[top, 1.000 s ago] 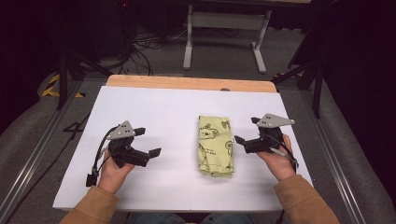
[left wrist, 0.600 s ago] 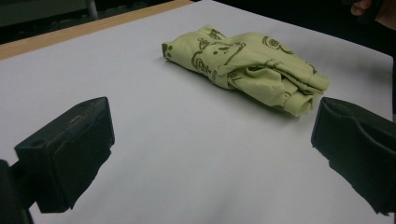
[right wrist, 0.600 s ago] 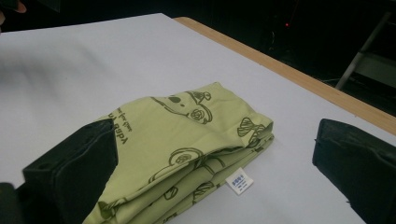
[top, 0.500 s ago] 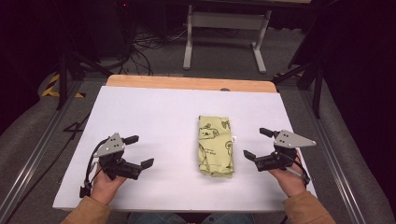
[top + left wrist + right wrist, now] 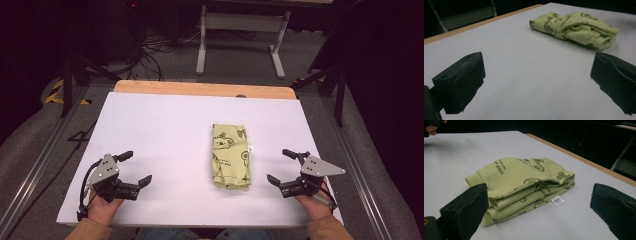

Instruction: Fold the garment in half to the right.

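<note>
A folded yellow-green cloth point(image 5: 229, 156) printed with dark cartoon animals lies flat on the white table point(image 5: 165, 130), right of centre. The left gripper view has the cloth point(image 5: 574, 27) far off to the upper right; in the right gripper view the cloth point(image 5: 524, 185) is close, with a small white label point(image 5: 557, 200) at its edge. My left gripper point(image 5: 134, 169) is open near the front left edge, well apart from the cloth. My right gripper point(image 5: 281, 166) is open just right of the cloth, not touching it. Both hold nothing.
A wooden strip point(image 5: 200, 89) runs along the table's far edge. Beyond it stand a grey metal frame point(image 5: 240, 30) and cables on the floor. Metal rails point(image 5: 35, 165) flank the table. Bare white surface spreads between the left gripper and the cloth.
Both hands have drawn back toward the front edge of the table, away from the cloth. The cloth has stayed where it was.
</note>
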Demonstrator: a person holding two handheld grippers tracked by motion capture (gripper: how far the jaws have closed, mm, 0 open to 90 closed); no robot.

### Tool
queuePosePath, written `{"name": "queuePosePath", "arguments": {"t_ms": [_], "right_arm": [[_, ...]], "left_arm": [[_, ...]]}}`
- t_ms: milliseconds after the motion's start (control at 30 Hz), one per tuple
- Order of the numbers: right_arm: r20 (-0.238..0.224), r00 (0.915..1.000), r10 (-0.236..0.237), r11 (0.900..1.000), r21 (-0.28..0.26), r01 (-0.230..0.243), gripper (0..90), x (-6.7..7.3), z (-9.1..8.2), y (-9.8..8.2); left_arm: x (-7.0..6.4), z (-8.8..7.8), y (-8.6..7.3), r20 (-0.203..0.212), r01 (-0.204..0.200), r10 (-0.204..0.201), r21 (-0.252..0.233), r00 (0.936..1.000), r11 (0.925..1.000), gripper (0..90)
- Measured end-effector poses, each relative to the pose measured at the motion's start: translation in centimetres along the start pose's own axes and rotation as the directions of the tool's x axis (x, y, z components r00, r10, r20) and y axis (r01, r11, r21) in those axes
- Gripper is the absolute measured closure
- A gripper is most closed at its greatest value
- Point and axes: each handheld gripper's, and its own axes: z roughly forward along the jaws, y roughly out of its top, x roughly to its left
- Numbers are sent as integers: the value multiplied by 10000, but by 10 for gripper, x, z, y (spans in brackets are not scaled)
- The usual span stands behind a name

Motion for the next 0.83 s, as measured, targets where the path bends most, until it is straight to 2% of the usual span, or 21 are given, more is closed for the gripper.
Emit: {"name": "queuePosePath", "arguments": {"t_ms": [167,233,300,400,500,633,733,833], "right_arm": [[155,9996,240,9995,-223,-236,13,0,-3,-15],[167,9993,341,9991,-265,-337,8,-1,-3,-22],[195,9977,647,9979,-95,-645,5,-3,-1,-29],[217,9953,939,9955,89,-941,4,-6,2,-34],[111,9960,886,9958,236,-888,4,-4,4,-35],[-44,9939,1101,9939,89,-1100,2,-4,3,-36],[-141,9901,1396,9902,-25,-1396,3,-7,2,-36],[-121,9902,1391,9903,-4,-1391,3,-7,2,-36]], "left_arm": [[3,7,-6,-224,605,-603,41,9979,9982,1],[9,6,-8,129,1050,-1049,-72,9944,9944,1],[14,6,-10,84,1242,-1242,-16,9922,9923,1],[19,8,-13,305,1409,-1411,99,9895,9900,1],[21,14,-15,453,1389,-1404,362,9891,9896,1],[20,15,-15,471,1433,-1453,423,9883,9888,1],[19,17,-16,330,1397,-1416,535,9894,9887,1],[19,19,-16,343,1438,-1462,655,9887,9874,1]]}}
